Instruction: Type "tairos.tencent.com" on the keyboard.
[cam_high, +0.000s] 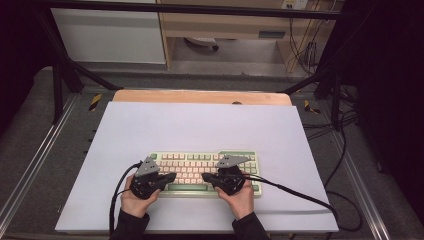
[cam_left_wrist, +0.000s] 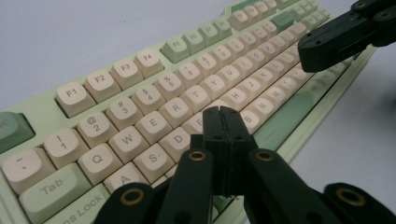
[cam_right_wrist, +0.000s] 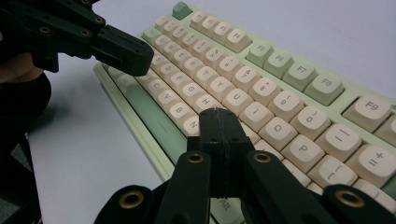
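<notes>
A pale green keyboard with cream keys lies on the white mat near the front edge. My left gripper hovers over its left half, jaws pressed together with nothing between them; in the left gripper view its tip sits above the F and G keys of the keyboard. My right gripper is over the right half, also shut and empty; its tip hangs near the lower letter rows of the keyboard. The two tips point at each other a short gap apart over the space bar.
The white mat covers a wooden table. Black cables trail from both grippers across the mat. A metal frame and dark floor surround the table; shelving stands at the back.
</notes>
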